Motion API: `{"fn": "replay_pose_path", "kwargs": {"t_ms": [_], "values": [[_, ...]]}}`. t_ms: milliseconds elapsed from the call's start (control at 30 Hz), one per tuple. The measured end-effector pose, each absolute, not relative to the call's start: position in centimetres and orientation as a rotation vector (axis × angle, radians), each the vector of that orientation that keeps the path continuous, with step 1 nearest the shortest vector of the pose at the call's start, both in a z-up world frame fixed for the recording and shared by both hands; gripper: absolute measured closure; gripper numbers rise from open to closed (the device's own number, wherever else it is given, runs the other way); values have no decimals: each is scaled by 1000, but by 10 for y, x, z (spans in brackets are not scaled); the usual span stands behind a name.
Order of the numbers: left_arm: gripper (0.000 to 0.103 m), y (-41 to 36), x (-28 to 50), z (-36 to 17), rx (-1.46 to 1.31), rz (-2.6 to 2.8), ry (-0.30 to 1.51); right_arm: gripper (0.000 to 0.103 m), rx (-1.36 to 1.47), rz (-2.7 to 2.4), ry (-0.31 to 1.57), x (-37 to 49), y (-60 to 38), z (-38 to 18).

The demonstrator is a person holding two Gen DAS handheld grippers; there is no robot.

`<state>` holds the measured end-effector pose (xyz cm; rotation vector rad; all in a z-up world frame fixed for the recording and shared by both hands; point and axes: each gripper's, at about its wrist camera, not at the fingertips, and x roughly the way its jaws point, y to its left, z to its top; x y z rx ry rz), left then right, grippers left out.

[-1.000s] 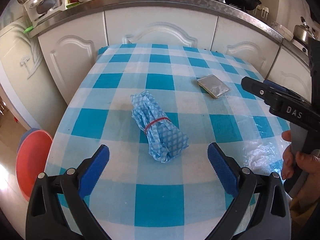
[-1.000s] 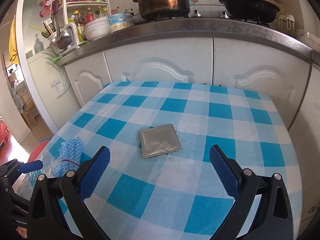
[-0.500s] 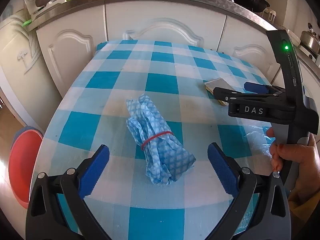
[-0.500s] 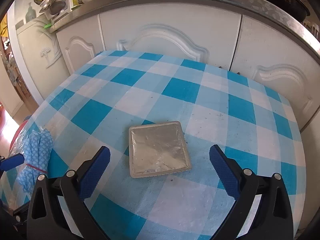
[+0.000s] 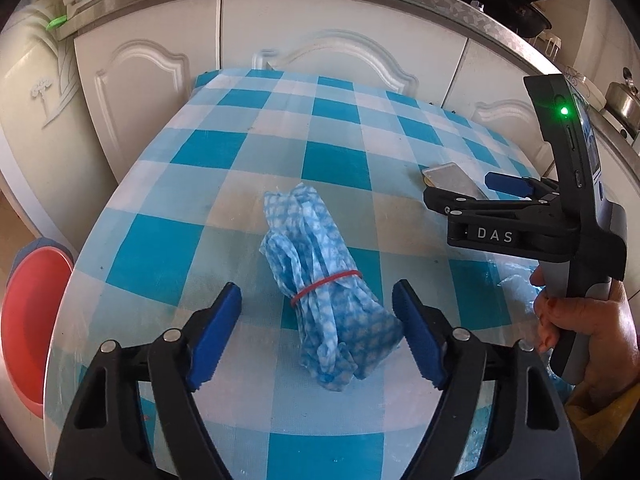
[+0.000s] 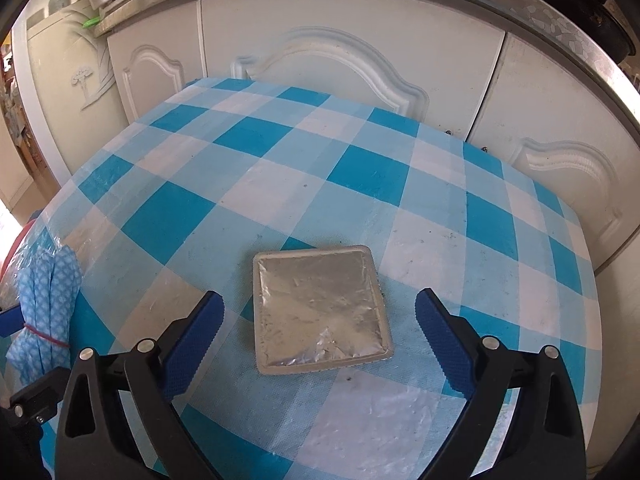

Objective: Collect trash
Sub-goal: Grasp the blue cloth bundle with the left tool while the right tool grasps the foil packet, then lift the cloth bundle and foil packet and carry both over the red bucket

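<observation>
A blue-and-white cloth bundle (image 5: 320, 280) tied with a red rubber band lies on the checked table (image 5: 168, 248). My left gripper (image 5: 317, 294) straddles its near end, jaws closing, with a gap still showing at the left pad (image 5: 216, 336). A square silver foil packet (image 6: 320, 308) lies flat further right. My right gripper (image 6: 320, 300) is over its near half, closing too, both pads clear of its edges. The left wrist view shows the packet (image 5: 452, 178) behind the right gripper (image 5: 472, 196). The cloth bundle (image 6: 44, 308) shows at the right wrist view's left edge.
A red basin (image 5: 28, 328) sits on the floor left of the table. White cabinet doors (image 5: 320, 20) stand right behind the table's far edge. Crumpled clear plastic (image 5: 516, 284) lies near the right side. A person's hand (image 5: 580, 328) holds the right gripper.
Both grippers came lower and closer to the table. The right one moved in over the foil packet. The left jaws narrowed around the cloth bundle; the right jaws narrowed slightly.
</observation>
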<state>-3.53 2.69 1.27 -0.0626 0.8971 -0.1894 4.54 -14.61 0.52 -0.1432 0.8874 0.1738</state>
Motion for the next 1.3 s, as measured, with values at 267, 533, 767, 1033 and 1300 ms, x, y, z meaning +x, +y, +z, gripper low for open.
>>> {"fn": "replay_pose_path", "kwargs": {"t_ms": [267,533,767,1033,1300], "values": [[49,35,-34,13,-97,-193,894,39,-82,219,887,41,-148,6],[65,44,-35,14,-136,-212,901,39,-68,197,885,33,-148,6],[66,52,-42,16,-153,-229,890,39,-41,166,868,17,-151,8],[66,67,-49,17,-159,-219,877,39,40,150,849,-12,-150,11],[67,82,-57,20,-163,-207,865,39,132,152,824,-39,-148,19]]}}
